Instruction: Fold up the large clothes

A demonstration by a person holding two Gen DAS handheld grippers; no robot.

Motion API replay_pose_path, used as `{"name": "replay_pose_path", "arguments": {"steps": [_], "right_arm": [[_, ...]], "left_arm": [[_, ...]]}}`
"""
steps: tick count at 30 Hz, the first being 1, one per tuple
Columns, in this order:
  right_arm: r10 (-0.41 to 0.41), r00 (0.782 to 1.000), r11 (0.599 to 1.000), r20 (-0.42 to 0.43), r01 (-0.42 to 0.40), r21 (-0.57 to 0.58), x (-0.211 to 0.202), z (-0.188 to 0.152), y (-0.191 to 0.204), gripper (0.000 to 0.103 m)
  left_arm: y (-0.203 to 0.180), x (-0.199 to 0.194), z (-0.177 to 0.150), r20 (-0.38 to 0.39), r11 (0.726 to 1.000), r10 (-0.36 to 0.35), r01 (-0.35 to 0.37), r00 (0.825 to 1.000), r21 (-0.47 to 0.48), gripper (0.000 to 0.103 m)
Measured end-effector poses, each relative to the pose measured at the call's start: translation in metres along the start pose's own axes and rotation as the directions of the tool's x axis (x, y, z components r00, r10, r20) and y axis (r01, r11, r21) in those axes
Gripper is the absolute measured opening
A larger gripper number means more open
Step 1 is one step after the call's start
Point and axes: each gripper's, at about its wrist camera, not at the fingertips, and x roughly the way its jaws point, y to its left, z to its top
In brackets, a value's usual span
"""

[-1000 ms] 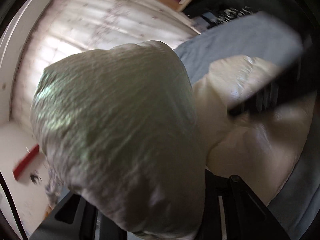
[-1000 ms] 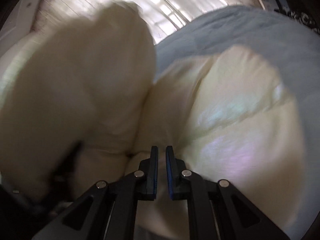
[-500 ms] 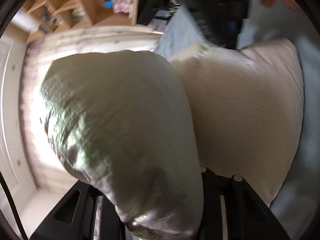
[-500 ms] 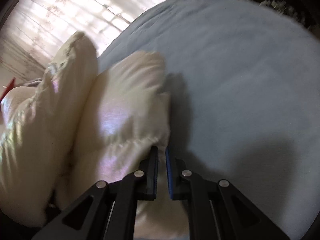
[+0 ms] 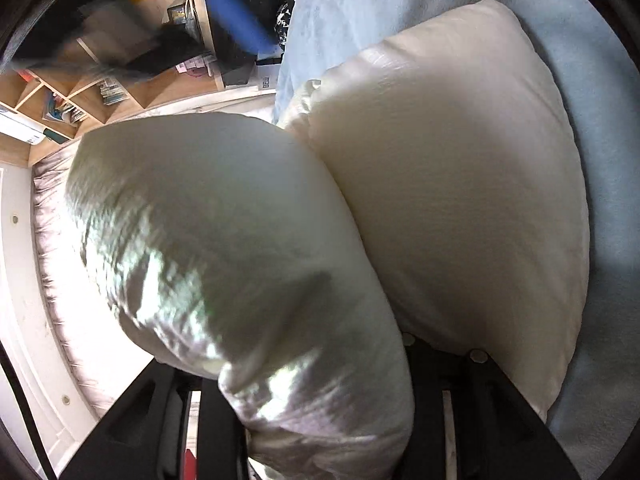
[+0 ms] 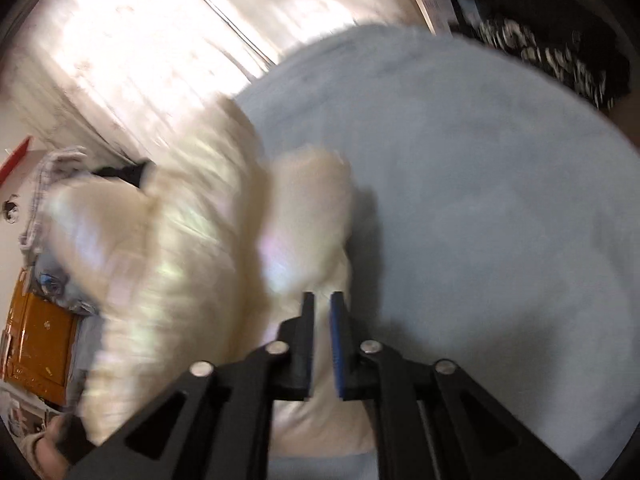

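the fold looks partway done, judging from how the cloth lies. the cream puffy jacket (image 5: 460,200) lies on the pale blue bedspread (image 5: 600,320), and one padded section of it bulges up in front of the left gripper (image 5: 320,420), doubled toward the flatter part beside it. what is left, by this reading, is to lay that raised part down, square the edges and press the bulk flat; no neat folded bundle shows yet.

the left gripper's fingers are buried under the cloth, so their tips are hidden. the fabric bunches right where they would meet, which suggests they are clamped on it, though the view does not prove it. the right gripper (image 6: 322,340) has its fingers drawn nearly together with a thin gap and nothing seen between them; it hangs over the near edge of the jacket (image 6: 200,260), which lies below it at the left side of the bedspread (image 6: 480,200).

the jacket is thick and quilted, with a slight pearly sheen, soft rounded lobes and no sharp creases. it looks springy and likely to puff back open.
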Motion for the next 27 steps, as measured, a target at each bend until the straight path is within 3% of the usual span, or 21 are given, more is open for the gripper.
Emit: {"name": "replay_pose_path", "arguments": {"steps": [1,3,7,10,13,16,20,24,26,27], "right_arm": [[0.025,1.0,1.0,0.015,-0.025,-0.018,-0.008,0.002,0.008,0.045],[0.077,0.996,0.994,0.036,-0.074,-0.082,-0.015,0.016,0.032,0.058],[0.141,0.989,0.957,-0.046,-0.148,-0.249,0.001,0.04,0.091,0.059],[0.133,0.981,0.919,-0.14,-0.175,-0.352,0.031,0.052,0.12,0.059],[0.113,0.967,0.896,-0.226,-0.198,-0.397,0.052,0.047,0.141,0.06],[0.051,0.963,0.886,-0.265,-0.166,-0.432,0.07,0.035,0.143,0.06],[0.095,0.953,0.89,-0.287,-0.21,-0.405,0.082,0.038,0.137,0.059],[0.149,0.947,0.881,-0.284,-0.258,-0.397,0.077,0.039,0.128,0.034],[0.135,0.958,0.879,-0.255,-0.235,-0.416,0.074,0.036,0.128,0.03],[0.14,0.96,0.884,-0.244,-0.232,-0.407,0.072,0.035,0.124,0.028]], "left_arm": [[0.0,0.002,-0.002,0.003,1.0,-0.003,0.003,1.0,-0.002,0.031],[0.003,0.0,-0.006,0.008,1.0,-0.017,0.017,1.0,-0.011,0.033],[0.009,-0.006,-0.014,0.018,0.999,-0.046,0.046,0.999,-0.027,0.036],[0.031,0.0,-0.02,0.03,0.996,-0.077,0.079,0.997,-0.044,0.043],[0.033,-0.001,-0.028,0.048,0.994,-0.095,0.097,0.994,-0.055,0.05],[0.032,-0.003,-0.036,0.063,0.992,-0.104,0.108,0.993,-0.06,0.053],[0.038,-0.016,-0.045,0.101,0.981,-0.161,0.17,0.982,-0.089,0.066],[0.061,-0.043,-0.074,0.208,0.95,-0.267,0.293,0.941,-0.105,0.08],[0.079,-0.06,-0.093,0.275,0.919,-0.329,0.374,0.903,-0.128,0.08],[0.093,-0.068,-0.106,0.314,0.892,-0.365,0.426,0.876,-0.15,0.08]]}}
